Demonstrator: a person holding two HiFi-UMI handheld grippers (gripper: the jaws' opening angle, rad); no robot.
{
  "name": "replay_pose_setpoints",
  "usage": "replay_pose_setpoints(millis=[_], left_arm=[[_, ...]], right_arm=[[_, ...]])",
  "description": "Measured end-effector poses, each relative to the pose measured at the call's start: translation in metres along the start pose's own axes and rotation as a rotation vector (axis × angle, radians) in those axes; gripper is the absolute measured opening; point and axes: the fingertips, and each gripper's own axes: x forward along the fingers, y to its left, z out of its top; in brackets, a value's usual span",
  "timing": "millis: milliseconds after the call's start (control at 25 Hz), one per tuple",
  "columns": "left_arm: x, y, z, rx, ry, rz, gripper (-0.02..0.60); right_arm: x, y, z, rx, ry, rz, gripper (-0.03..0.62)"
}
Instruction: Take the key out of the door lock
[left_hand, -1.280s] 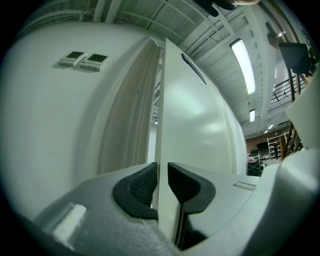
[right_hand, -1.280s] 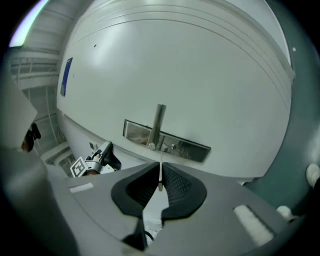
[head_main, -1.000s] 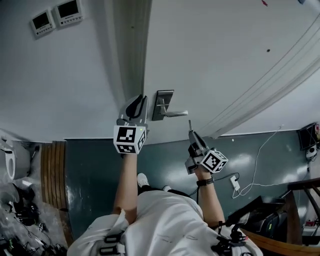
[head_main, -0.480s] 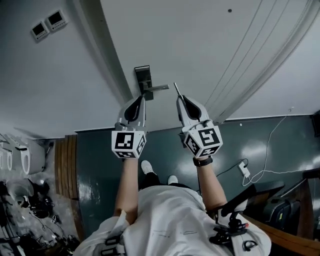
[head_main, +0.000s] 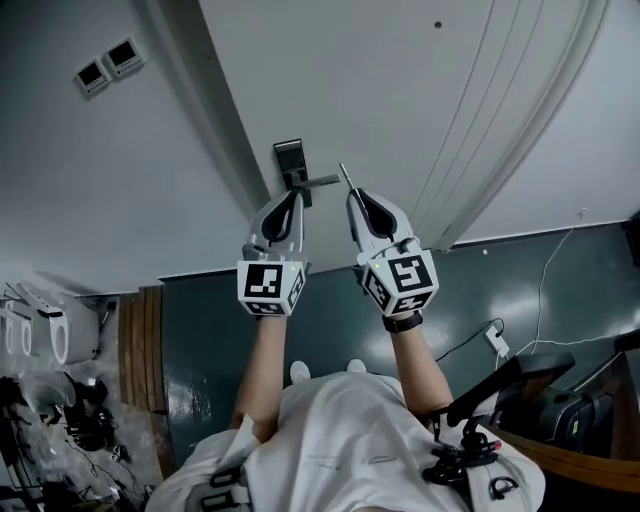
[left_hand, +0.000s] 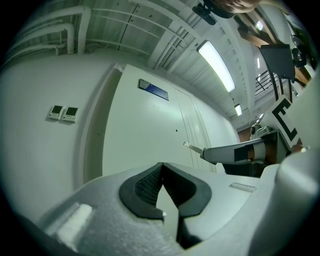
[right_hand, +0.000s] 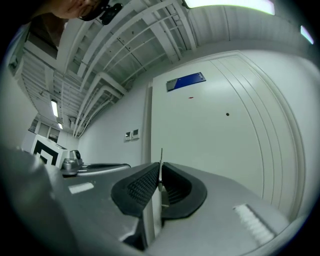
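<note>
Pinching the key (head_main: 343, 176), right gripper (head_main: 354, 198) is holding it clear of the upper-centre door lock (head_main: 291, 160); left gripper (head_main: 289, 203) is hovering pressed together, empty.

key (head_main: 344, 175) head hidden inside right tongs (head_main: 354, 195), lock plate (head_main: 288, 155) bottom behind left tongs (head_main: 292, 197)

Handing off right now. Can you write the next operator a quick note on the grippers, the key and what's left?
Left gripper: jaws shut, empty, raised near the handle.
Right gripper: jaws shut on the key, blade pointing at the door.
Done: key is clear of the lock plate.
Left: probably only putting the key somewhere.
</note>
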Motion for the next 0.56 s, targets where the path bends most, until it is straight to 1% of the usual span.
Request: replay_pose_setpoints(millis=[200, 560], left_arm=[[-0.011, 0.019, 0.002, -0.005, -0.007, -0.008, 0.002], [-0.023, 0.062, -0.013, -0.021, 0.013, -0.011, 0.002]], right_arm=[[0.013, 0.018, 0.005, -0.004, -0.015, -0.02, 0.028], [0.043, 0.046, -0.016, 0.007, 0.014, -0.042, 0.028]])
